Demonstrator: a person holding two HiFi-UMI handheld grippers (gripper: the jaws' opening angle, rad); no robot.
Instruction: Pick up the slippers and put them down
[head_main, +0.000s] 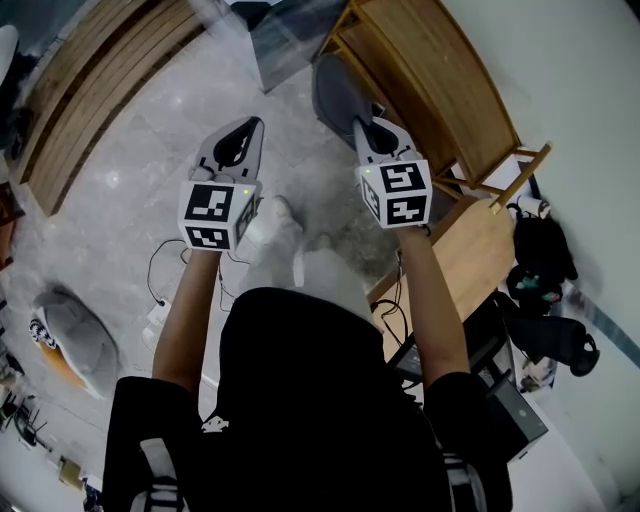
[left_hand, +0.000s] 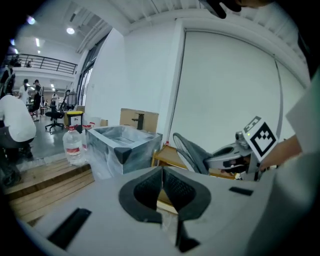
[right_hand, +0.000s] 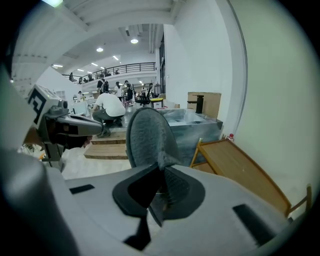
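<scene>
Head view, looking steeply down: a person in a black top reaches both arms forward over a pale grey stone floor (head_main: 150, 130), with one hand-held gripper in each hand.

The left hand-held gripper (head_main: 248, 128) is closed and empty. Its dark ribbed pads (left_hand: 149, 189) meet at the tips with nothing between them.

Beside it, on its right and about level with it, is the right hand-held gripper (head_main: 362, 128). Its jaws are pinched narrowly on one edge of a dark grey, fuzzy fabric slipper (head_main: 335, 88). The slipper sticks out past the jaw tips, clear of the floor. In the right gripper view it stands upright from the jaws, its oval face turned toward the camera.

Just beyond the right hand-held gripper and to its right, a light wooden slatted rack (head_main: 440, 90) stands by a white wall.

Ahead of the left hand-held gripper, a low wooden plank platform (left_hand: 45, 182) lies on the floor. A clear plastic water bottle (left_hand: 74, 145) stands on it, next to a silvery metal box wrapped in clear plastic (left_hand: 125, 142). A brown cardboard box (left_hand: 139, 119) sits behind the metal box.

Farthest off, several people sit and stand in an open, brightly lit hall.
</scene>
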